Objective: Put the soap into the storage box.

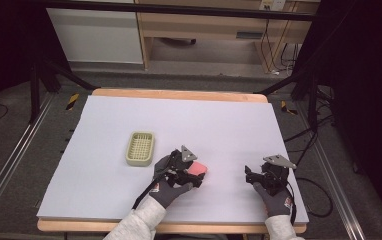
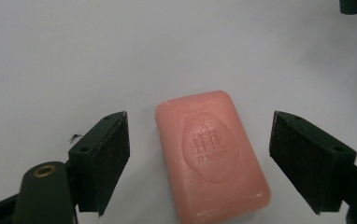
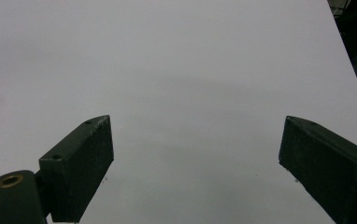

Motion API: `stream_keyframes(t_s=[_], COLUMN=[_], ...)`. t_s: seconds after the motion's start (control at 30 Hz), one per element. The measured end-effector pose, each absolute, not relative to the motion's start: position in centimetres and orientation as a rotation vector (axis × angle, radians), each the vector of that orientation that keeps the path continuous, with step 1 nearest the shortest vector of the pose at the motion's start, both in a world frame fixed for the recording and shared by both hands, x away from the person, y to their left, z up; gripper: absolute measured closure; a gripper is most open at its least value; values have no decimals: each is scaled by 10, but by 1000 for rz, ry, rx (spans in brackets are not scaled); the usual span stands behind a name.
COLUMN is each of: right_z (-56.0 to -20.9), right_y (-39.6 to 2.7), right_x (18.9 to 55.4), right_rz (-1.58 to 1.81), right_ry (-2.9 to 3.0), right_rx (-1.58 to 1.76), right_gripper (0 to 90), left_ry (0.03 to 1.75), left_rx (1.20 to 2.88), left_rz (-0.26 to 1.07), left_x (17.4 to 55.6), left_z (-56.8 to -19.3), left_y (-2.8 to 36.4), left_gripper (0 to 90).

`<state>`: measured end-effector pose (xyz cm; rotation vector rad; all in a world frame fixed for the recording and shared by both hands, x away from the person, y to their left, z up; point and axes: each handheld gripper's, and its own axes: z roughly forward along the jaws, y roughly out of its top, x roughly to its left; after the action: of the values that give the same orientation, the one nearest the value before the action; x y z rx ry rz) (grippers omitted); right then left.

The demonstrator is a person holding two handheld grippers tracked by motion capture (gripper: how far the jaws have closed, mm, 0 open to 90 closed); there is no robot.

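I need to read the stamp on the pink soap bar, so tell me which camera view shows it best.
The left gripper view. The soap lies flat on the white table between the open left tongs, its stamp facing the camera. The high view shows a small pink patch beside the left hand.

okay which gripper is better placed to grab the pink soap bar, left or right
Left. The left gripper already has its open jaws on either side of the pink soap bar, with gaps on both sides. The right gripper sits well off to the side, open over bare table.

Soap bar (image 1: 197, 169) lies right of the soap dish (image 1: 140, 148) (apparently well apart).
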<state>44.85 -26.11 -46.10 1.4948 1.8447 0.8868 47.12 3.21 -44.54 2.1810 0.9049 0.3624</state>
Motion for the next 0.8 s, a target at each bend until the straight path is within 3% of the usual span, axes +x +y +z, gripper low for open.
stream_keyframes(t_s=[0.8], right_z=[-462], right_y=[-260], right_x=[449], right_rz=[876], right_ry=[1852], right_rx=[1499], right_gripper=[104], left_ry=[925], left_rx=[2243], left_rz=[324], left_x=[477], left_z=[-466], left_y=[20], left_gripper=[201])
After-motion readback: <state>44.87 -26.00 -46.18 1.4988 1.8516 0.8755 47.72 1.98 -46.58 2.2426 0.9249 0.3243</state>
